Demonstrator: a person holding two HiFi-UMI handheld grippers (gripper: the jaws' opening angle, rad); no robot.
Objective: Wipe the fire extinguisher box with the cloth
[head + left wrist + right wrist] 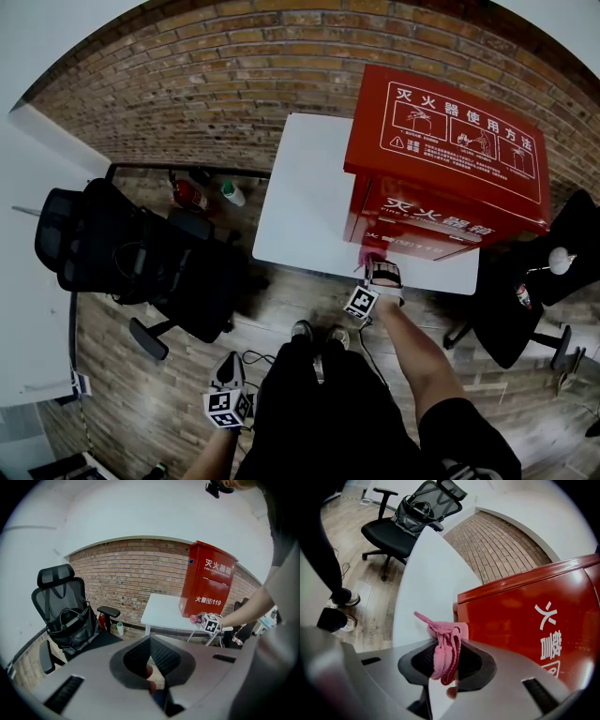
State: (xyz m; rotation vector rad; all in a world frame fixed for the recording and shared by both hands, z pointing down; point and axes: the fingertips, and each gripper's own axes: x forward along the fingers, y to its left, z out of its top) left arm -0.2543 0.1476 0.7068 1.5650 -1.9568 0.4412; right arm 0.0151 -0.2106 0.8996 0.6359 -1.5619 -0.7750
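Your right tongs [446,649] clamp a crumpled pink cloth [449,632] beside the red metal fire extinguisher box [525,616] on the white table [426,573]. Your left tongs [151,640] are closed. A black mesh office chair [141,253] and a brick wall [216,84] are nearby.

A red-brown brick wall [234,84] runs behind a white tabletop [300,187], with a plain white wall [140,513] above the brick. The floor [141,394] is grey-brown wood plank. A black mesh office chair [70,239] stands left of the tabletop with a dark bag [70,625] on its seat. Another black chair [520,314] stands at the right.
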